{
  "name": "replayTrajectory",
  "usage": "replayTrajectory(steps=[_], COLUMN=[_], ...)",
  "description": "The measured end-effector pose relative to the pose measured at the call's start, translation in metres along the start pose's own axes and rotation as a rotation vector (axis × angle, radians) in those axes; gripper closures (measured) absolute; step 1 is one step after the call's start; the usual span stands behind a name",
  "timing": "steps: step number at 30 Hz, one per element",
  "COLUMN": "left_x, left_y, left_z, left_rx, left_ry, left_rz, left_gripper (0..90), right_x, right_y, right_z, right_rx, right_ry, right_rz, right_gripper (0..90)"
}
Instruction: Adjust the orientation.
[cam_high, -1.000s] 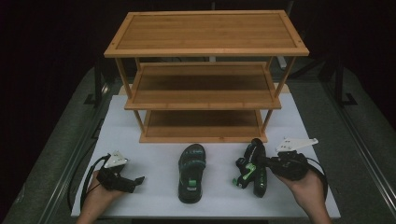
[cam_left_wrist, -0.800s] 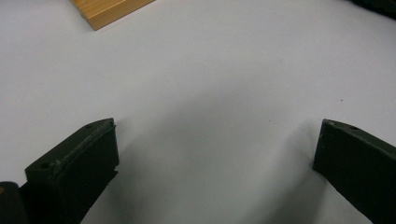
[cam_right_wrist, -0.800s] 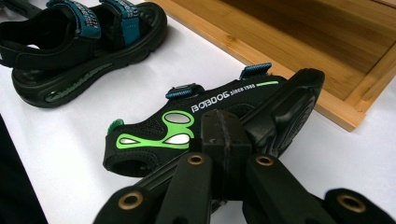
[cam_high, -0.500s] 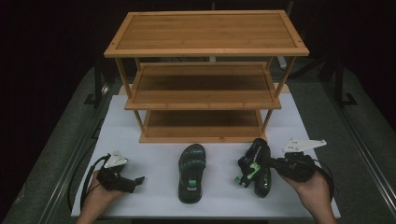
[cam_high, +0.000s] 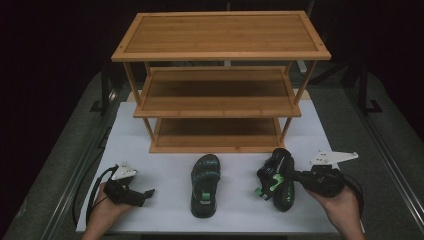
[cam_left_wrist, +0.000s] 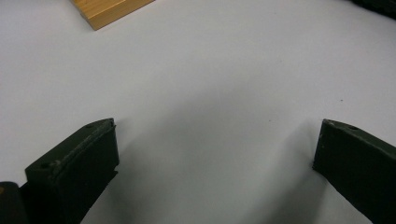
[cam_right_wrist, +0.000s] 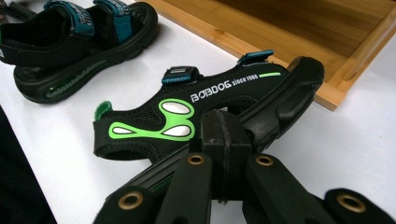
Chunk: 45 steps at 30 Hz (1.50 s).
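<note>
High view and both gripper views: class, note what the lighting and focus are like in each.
High view: dark surroundings, lit white table, slightly soft. Left gripper view: soft shadows under the left gripper. Right gripper view: held sandal sharp, right gripper blurred.

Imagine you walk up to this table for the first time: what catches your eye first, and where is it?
The three-tier wooden rack at the back of the white mat dominates, all its shelves bare. In front of it, one black sandal lies flat at the centre, while the right tool is shut on the sole of the other sandal, tipped on its side with green markings showing. The left tool rests open near the mat's front left corner.
</note>
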<state>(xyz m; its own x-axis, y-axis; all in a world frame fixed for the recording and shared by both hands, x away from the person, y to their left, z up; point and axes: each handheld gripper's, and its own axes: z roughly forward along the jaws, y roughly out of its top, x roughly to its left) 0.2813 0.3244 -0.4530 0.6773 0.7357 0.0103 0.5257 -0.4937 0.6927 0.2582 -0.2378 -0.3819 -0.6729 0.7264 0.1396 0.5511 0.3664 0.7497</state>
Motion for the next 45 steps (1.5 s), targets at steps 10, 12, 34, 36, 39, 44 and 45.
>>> replayTrajectory(steps=[10,12,34,36,39,44,45], left_x=[0.000,0.000,0.000,0.000,0.000,0.000,0.000], left_y=[0.000,0.000,0.000,0.000,0.000,0.000,0.000], left_z=[0.000,0.000,0.000,0.000,0.000,0.000,0.000], left_rx=[0.000,0.000,0.001,0.001,0.002,0.002,0.002], left_ry=[-0.001,-0.001,-0.002,-0.002,-0.003,-0.002,-0.003], left_rz=[-0.002,-0.002,-0.002,-0.002,-0.001,-0.002,-0.002], left_gripper=[0.0,0.0,0.0,0.0,0.0,0.0,0.0], right_x=[-0.016,-0.022,-0.053,-0.056,-0.058,-0.054,-0.052], right_y=[-0.018,-0.025,-0.059,-0.058,-0.052,-0.040,-0.037], right_z=[-0.013,-0.014,-0.003,-0.009,-0.025,-0.036,-0.036], right_rx=[0.015,0.005,0.080,0.069,-0.015,-0.085,-0.089], right_ry=[-0.030,-0.015,0.043,0.021,0.001,0.015,0.021], right_rz=[0.036,0.056,0.132,0.140,0.168,0.155,0.139], right_gripper=[89.7,89.7,87.9,78.2,69.3,58.7,56.0])
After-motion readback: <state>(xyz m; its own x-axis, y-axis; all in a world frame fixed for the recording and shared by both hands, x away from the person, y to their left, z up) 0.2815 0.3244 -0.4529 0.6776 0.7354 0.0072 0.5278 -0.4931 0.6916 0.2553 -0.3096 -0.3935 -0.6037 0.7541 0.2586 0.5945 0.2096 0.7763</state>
